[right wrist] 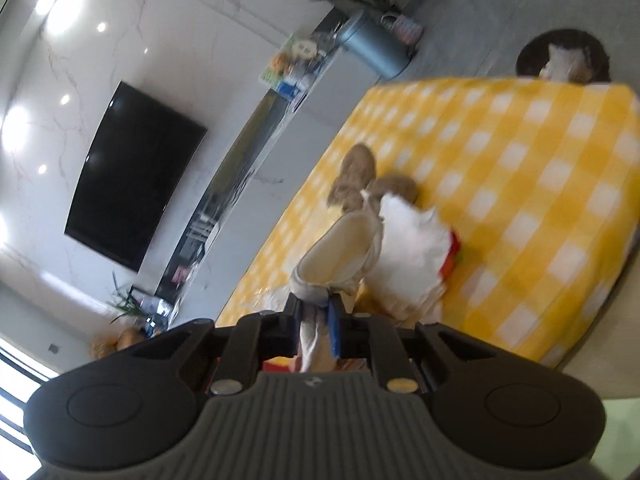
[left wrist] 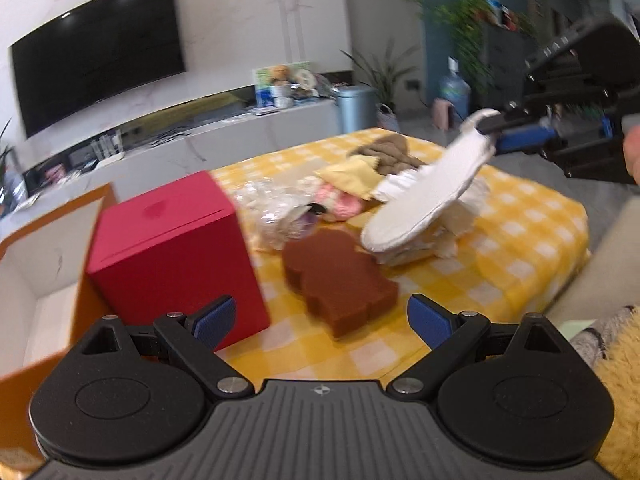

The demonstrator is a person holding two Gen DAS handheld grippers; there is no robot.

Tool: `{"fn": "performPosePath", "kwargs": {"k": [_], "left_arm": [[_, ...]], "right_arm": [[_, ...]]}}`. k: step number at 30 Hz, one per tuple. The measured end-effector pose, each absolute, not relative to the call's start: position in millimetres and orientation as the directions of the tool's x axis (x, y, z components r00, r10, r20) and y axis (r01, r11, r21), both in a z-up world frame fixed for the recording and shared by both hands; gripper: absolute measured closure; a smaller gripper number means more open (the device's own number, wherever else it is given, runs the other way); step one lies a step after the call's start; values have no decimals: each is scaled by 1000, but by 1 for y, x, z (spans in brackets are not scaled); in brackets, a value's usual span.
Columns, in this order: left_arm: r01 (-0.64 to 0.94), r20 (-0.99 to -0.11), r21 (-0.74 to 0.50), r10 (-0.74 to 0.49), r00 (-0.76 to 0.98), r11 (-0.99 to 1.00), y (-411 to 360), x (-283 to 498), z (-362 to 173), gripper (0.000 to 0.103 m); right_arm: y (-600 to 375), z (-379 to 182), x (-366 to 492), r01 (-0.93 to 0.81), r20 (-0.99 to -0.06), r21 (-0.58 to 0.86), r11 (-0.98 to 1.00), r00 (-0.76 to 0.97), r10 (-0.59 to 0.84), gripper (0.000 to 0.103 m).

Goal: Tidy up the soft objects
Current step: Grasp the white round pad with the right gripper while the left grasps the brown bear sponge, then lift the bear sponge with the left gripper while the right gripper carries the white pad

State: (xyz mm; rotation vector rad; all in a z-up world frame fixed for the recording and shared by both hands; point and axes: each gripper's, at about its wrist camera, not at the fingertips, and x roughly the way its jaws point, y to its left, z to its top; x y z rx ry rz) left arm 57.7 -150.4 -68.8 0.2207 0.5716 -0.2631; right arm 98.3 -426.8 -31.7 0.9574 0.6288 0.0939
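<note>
Right gripper [right wrist: 318, 320]: jaws closed tight on one end of a white insole [left wrist: 420, 200], blue pads pinching the cloth edge. The insole is lifted clear of the yellow checked tablecloth [left wrist: 528, 240]. In the left wrist view its long axis runs diagonally, held end high at upper right, free end hanging low toward lower left, just above a heap of white frilly cloth [left wrist: 424, 244]. In the right wrist view the insole [right wrist: 340, 252] extends straight away from the fingers (heel or toe at the grip: cannot tell, frame blurred).

Left gripper [left wrist: 320, 320]: jaws wide apart, nothing between them, hovering over the near edge of the table.

Directly ahead of the left gripper lies a brown sponge [left wrist: 340, 284], flat on the tablecloth, long axis running from far left to near right. A red box [left wrist: 176, 252] stands upright to its left, beside an open orange box [left wrist: 48, 280] with a white interior.

Farther back sits a pile: crinkled clear plastic [left wrist: 272, 212], something pink [left wrist: 340, 200], a yellow cloth [left wrist: 352, 176] and a tan plush toy [left wrist: 392, 152] behind them. Wall television [left wrist: 100, 52] beyond.
</note>
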Motion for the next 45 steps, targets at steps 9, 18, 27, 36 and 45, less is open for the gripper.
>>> {"fn": "performPosePath", "kwargs": {"k": [9,18,27,36,45], "left_arm": [[298,-657,131,-142,740,946,-183,98,-83,0],[219,-730,107,-73,679,970,-188,137,-102,0],[195,-767,121,-33,640,973,-194,160,-125,0],[184,-707,197,10,707,963,-197,142,-119,20],[207,-602,232,-26,798,950,-179,98,-75,20]], "right_arm": [[-432,-57,108,319,-564,754,575,763,315,89],[-433,-58,102,354,-604,715,603,747,278,83],[-437,-63,101,357,-654,649,672,713,253,83],[-443,-73,100,385,-663,659,646,704,255,83],[-440,-55,90,307,-570,721,621,773,279,86]]}}
